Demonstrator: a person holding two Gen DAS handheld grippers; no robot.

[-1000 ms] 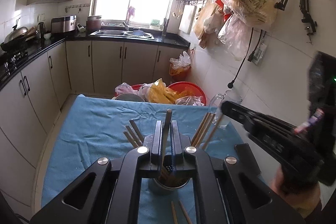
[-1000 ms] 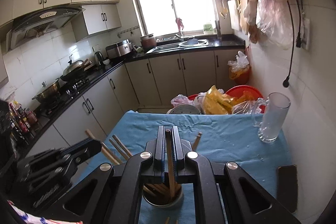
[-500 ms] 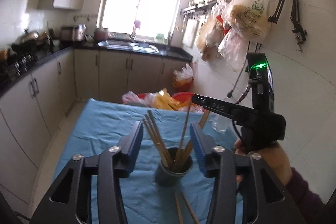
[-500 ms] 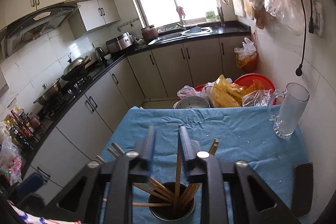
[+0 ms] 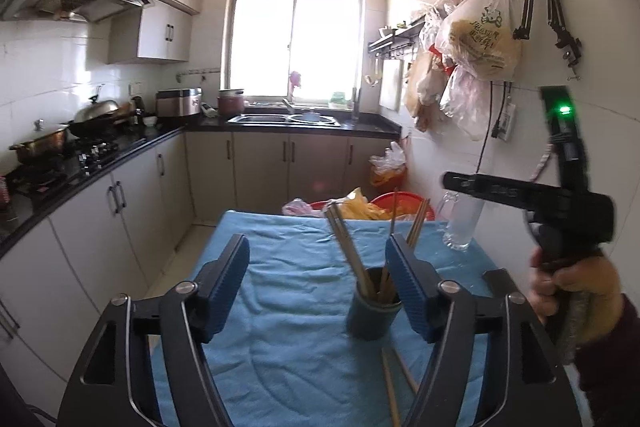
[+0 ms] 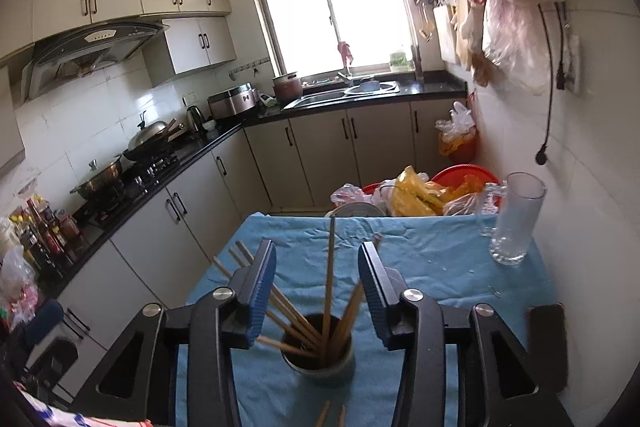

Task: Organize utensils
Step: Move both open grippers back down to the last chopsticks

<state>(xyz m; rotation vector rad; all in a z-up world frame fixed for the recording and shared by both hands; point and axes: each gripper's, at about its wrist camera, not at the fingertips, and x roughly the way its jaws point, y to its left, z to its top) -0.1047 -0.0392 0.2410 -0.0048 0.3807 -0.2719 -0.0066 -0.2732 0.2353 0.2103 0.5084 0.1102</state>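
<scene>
A dark cup [image 6: 320, 355] stands on the blue cloth [image 6: 432, 259] with several wooden chopsticks [image 6: 329, 279] leaning in it. My right gripper [image 6: 318, 283] hovers just above it with its jaws opening. One upright chopstick stands between the pads, and neither pad touches it. My left gripper [image 5: 318, 267] is also opening. The cup [image 5: 372, 315] sits just inside its right finger [image 5: 408, 287], which does not touch it. Two loose chopsticks [image 5: 394, 379] lie on the cloth in front of the cup. A hand [image 5: 572, 291] holds the right gripper at the right edge of the left wrist view.
A clear glass mug [image 6: 514, 223] stands at the table's far right by the tiled wall. A dark flat phone [image 6: 546, 339] lies near the right edge. Red basins and plastic bags [image 6: 420, 195] sit behind the table. Kitchen cabinets [image 6: 160, 227] run along the left.
Both grippers were shut on a chopstick over the cup and have opened, leaving the sticks in the cup. Both have drawn back, and the left gripper has also shifted to the left.
</scene>
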